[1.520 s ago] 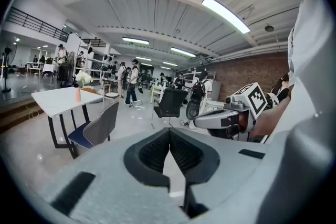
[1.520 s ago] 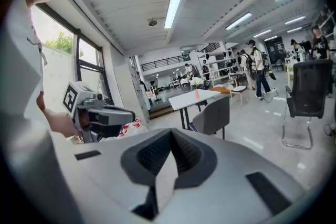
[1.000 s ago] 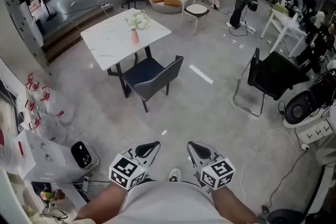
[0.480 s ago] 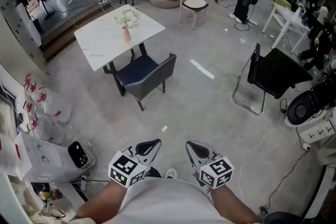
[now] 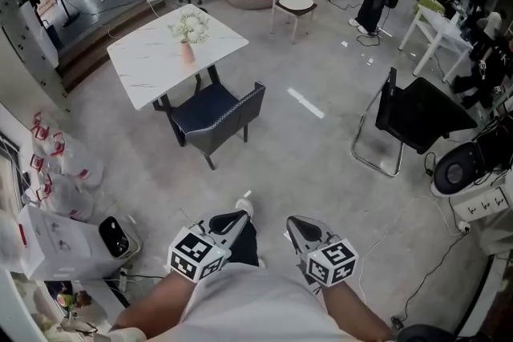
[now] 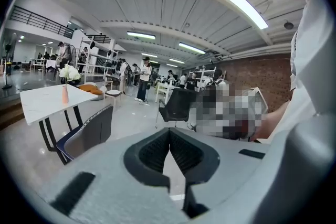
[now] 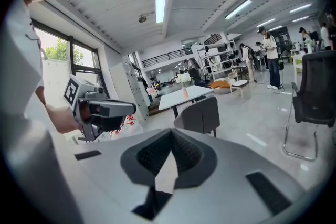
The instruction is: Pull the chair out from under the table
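Chair (image 5: 216,116) — left tool (image 5: 237,219), right tool (image 5: 293,223) abreast

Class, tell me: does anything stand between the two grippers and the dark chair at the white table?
Nothing visible: only floor lies between the left gripper, the right gripper and the chair.

Ahead and to my left, the dark-blue padded chair (image 5: 215,114) stands part-way under the near edge of the white marble-topped table (image 5: 152,64), which bears a pink flower vase (image 5: 187,52). A black metal-framed chair (image 5: 417,114) stands well apart at right. My 2 tongs, left gripper (image 5: 238,217) and right gripper (image 5: 295,225), sit side by side before me.
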